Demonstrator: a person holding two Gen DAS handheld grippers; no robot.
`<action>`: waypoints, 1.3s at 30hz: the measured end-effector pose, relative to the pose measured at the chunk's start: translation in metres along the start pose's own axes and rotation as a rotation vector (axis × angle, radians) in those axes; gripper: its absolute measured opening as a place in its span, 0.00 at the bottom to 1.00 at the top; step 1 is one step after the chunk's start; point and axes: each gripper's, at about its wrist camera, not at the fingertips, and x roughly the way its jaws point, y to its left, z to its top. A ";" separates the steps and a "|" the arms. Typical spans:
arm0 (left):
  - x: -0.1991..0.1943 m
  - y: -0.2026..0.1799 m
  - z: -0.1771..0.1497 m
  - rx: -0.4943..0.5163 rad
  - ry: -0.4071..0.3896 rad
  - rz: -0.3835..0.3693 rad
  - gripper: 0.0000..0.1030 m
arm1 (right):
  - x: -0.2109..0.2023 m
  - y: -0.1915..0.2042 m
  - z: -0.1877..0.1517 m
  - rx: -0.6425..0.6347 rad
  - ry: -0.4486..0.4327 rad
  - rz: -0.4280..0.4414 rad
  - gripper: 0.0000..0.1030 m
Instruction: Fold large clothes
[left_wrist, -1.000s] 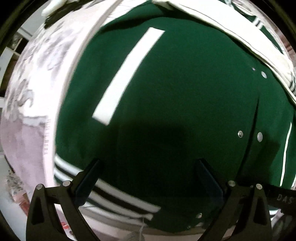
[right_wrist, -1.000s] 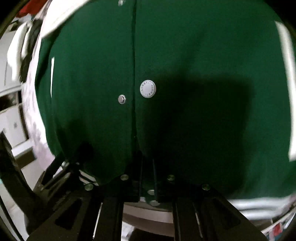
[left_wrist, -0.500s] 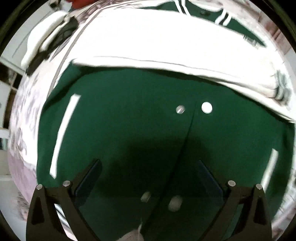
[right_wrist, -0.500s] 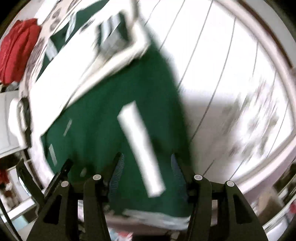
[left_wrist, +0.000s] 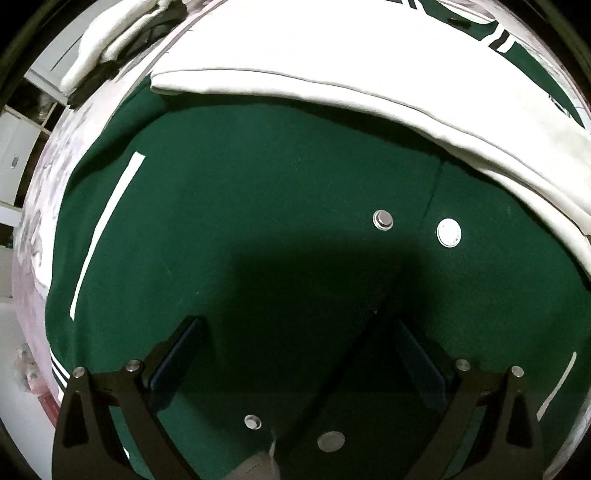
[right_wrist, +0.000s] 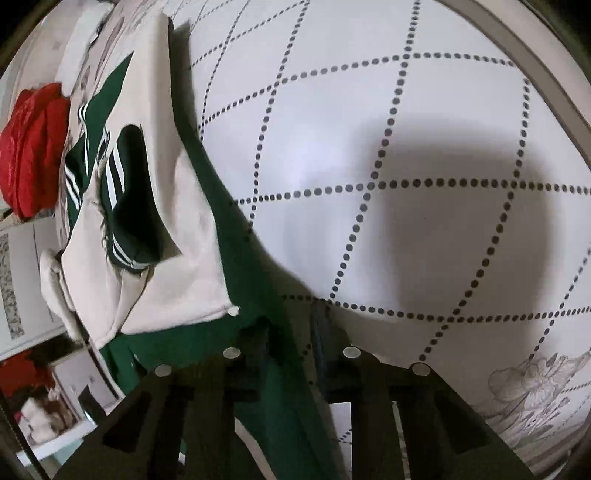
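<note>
Left claw hangs wide over the green jacket, gripping nothing. Right claw is closing, narrow, on the jacket's edge, near the cream sleeve on the bed.

A green varsity jacket with cream sleeves lies spread front-up on a white bedspread printed with dotted diamonds. Its front opening is unfastened, with silver snap buttons on either side of the seam. A cream sleeve is folded across the upper body. White pocket stripes mark the front. In the right wrist view the jacket's green edge runs along the bedspread, with striped cuffs lying on the folded sleeves.
</note>
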 end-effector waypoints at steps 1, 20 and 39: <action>0.004 0.000 0.006 -0.008 0.000 0.000 1.00 | -0.002 0.008 0.001 -0.017 0.020 -0.031 0.21; -0.045 0.203 -0.141 -0.434 0.116 0.234 1.00 | 0.074 0.156 -0.203 -0.324 0.367 -0.044 0.56; -0.039 0.216 -0.195 -0.488 0.097 0.199 1.00 | 0.142 0.253 -0.289 -0.440 0.300 0.027 0.39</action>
